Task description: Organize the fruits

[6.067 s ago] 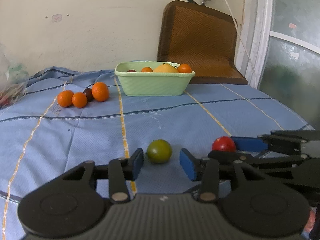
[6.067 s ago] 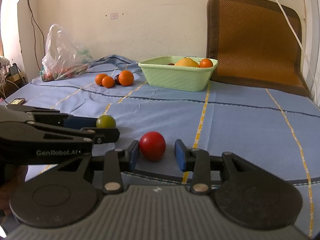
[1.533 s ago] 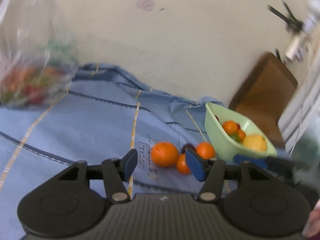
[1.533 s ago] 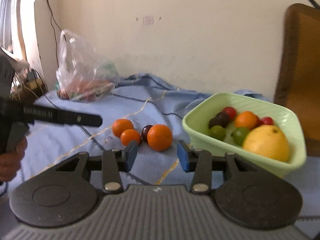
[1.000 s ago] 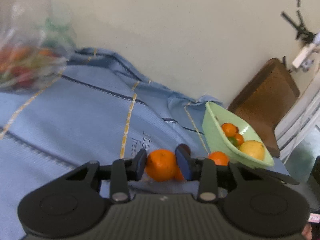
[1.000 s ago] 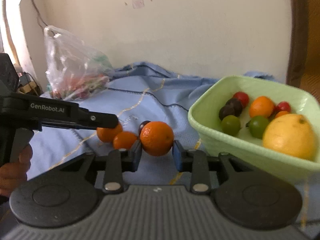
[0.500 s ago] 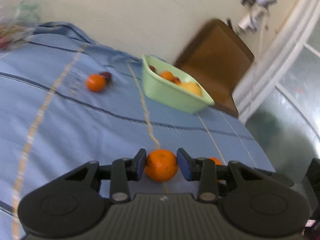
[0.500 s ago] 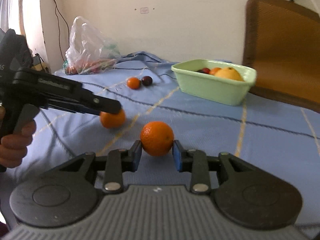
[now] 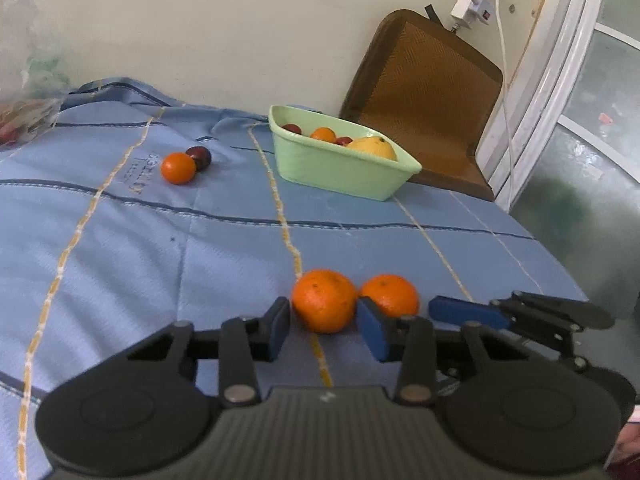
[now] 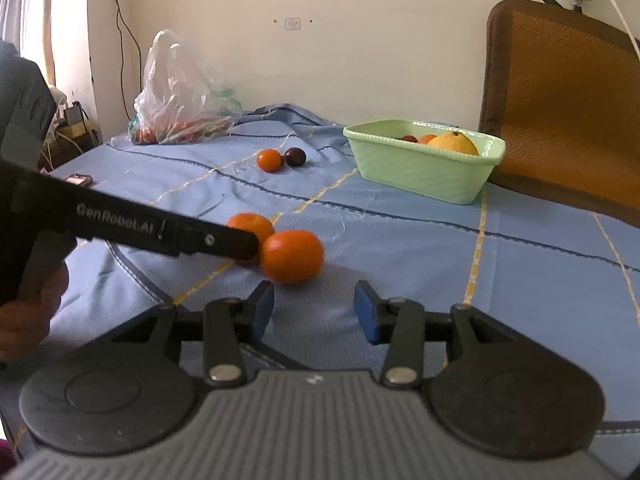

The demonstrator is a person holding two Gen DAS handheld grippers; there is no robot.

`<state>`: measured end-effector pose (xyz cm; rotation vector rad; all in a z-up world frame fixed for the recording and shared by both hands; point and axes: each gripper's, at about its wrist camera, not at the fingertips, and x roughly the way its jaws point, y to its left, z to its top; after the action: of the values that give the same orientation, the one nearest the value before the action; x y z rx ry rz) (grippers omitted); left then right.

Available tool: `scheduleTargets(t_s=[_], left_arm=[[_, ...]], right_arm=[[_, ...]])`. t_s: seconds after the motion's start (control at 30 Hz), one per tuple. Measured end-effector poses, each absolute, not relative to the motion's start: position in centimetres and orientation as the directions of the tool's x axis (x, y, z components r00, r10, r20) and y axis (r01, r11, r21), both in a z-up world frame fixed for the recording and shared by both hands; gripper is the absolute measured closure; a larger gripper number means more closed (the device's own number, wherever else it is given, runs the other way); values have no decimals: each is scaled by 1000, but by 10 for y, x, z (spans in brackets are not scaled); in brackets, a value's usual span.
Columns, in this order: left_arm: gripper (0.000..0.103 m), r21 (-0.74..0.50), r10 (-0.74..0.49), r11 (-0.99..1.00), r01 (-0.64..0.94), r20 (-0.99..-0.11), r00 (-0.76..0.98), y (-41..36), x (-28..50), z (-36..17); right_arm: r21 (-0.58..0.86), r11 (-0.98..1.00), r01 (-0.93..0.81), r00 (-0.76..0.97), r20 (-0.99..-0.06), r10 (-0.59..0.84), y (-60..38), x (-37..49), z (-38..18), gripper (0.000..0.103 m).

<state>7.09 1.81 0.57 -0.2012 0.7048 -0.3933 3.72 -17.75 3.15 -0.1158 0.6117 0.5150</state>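
Two oranges lie side by side on the blue cloth. In the left wrist view my left gripper [image 9: 324, 328] has one orange [image 9: 324, 306] between its fingertips, resting on the cloth, with a thin gap at the left pad. The other orange [image 9: 390, 294] lies just right of it, beside a blue pad of the right gripper. In the right wrist view my right gripper [image 10: 314, 312] has its jaws opening, and that orange [image 10: 292, 256] sits free just beyond the tips. A left-gripper finger [image 10: 160, 232] partly hides the first orange [image 10: 250, 224].
A green basin [image 9: 344, 168] with a yellow fruit and small fruits stands at the back. A small orange [image 9: 178, 167] and a dark plum [image 9: 200, 157] lie left of it. A plastic bag [image 10: 180, 92] sits far left and a brown mat [image 9: 424, 92] leans on the wall.
Both oranges were carried from beside the basin to the near cloth. The right jaws have opened off their orange, which now lies on the cloth. The left pads have loosened.
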Motion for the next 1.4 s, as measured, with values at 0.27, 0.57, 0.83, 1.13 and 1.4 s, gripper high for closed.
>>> scheduleTargets(t_s=[0.27, 0.57, 0.83, 1.13, 1.4], left_arm=[[66, -308, -422, 905, 292, -587, 691, 13, 77, 4], [67, -303, -430, 902, 307, -578, 693, 13, 77, 2], [67, -271, -389, 921, 281, -576, 719, 5, 71, 2], [67, -254, -366, 930, 265, -595, 716, 3, 68, 4], [67, -254, -366, 930, 264, -603, 709, 3, 71, 5]], right_arm=[[79, 853, -516, 670, -582, 460, -172, 49, 31, 56], [105, 841, -531, 649, -588, 483, -172, 53, 30, 63], [91, 847, -524, 655, -592, 469, -169, 52, 31, 63], [53, 852, -521, 668, -596, 445, -165, 51, 30, 63], [44, 857, -513, 677, -593, 436, -165, 50, 31, 63]])
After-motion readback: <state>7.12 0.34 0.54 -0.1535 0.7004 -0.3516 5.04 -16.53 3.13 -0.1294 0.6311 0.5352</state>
